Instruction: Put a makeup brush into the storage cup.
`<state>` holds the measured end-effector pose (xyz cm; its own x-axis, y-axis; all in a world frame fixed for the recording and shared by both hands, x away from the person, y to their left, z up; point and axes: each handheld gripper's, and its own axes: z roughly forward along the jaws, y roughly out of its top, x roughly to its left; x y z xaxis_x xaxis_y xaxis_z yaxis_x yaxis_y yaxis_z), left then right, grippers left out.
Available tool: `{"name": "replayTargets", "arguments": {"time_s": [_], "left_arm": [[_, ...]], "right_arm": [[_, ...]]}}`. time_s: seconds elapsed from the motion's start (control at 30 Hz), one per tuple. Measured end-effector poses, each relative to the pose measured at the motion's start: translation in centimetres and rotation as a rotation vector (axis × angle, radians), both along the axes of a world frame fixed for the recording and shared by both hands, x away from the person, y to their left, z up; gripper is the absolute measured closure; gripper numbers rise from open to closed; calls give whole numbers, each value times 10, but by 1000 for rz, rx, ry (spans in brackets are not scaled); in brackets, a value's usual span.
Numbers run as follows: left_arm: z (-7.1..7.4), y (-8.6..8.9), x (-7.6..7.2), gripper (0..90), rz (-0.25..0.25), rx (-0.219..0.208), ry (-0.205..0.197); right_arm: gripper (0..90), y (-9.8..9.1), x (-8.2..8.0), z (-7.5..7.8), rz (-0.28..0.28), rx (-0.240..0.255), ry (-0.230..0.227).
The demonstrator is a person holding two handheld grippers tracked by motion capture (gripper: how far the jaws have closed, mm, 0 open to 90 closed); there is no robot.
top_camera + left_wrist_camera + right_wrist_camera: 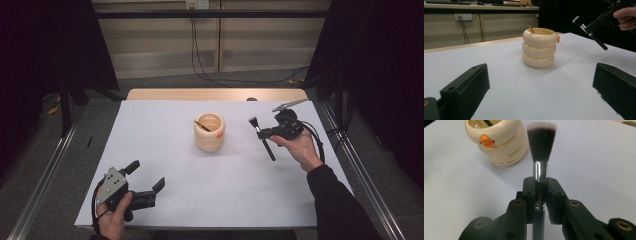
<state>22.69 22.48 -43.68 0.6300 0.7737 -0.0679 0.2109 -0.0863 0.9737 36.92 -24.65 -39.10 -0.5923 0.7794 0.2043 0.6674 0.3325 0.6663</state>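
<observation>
Carrying a black-handled makeup brush with a silver ferrule and white-tipped bristles (541, 142), the right gripper (264, 132) pinches it at the ferrule, right of centre in the high view.

Held only at that narrow metal neck, the brush could pivot or slip between the pads, and its long handle hangs low toward the white table (210, 185), where it might catch. Left of it, at centre frame, stands the cream ringed ceramic holder with an orange duck bill (209, 132); a thin dark stick (202, 125) already leans inside and could block the brush or tip the holder if nudged. At lower left, the left gripper (148, 178) hovers with jaws spread, well apart.
</observation>
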Motion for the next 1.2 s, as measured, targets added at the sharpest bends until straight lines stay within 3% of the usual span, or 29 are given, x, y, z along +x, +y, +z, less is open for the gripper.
{"name": "replayTargets", "arguments": {"time_s": [0.37, 0.67, 0.87, 0.97, 1.1, 1.2], "left_arm": [[0, 0, 0, 7, 2, -1, -4], [0, 0, 0, 9, -3, -1, -3], [0, 0, 0, 9, 3, 5, -4], [0, 0, 0, 9, 2, 4, -3], [0, 0, 0, 9, 2, 11, -8], [0, 0, 0, 9, 8, 5, -8]], "right_arm": [[788, -8, -5, 6, -33, 87, -102], [788, -10, -13, 13, -14, 165, -240], [788, -13, -19, 16, -12, 205, -308], [788, -15, -20, 16, -5, 220, -310], [788, -16, -22, 16, -5, 249, -351], [787, -19, -24, 18, 8, 300, -378]]}}
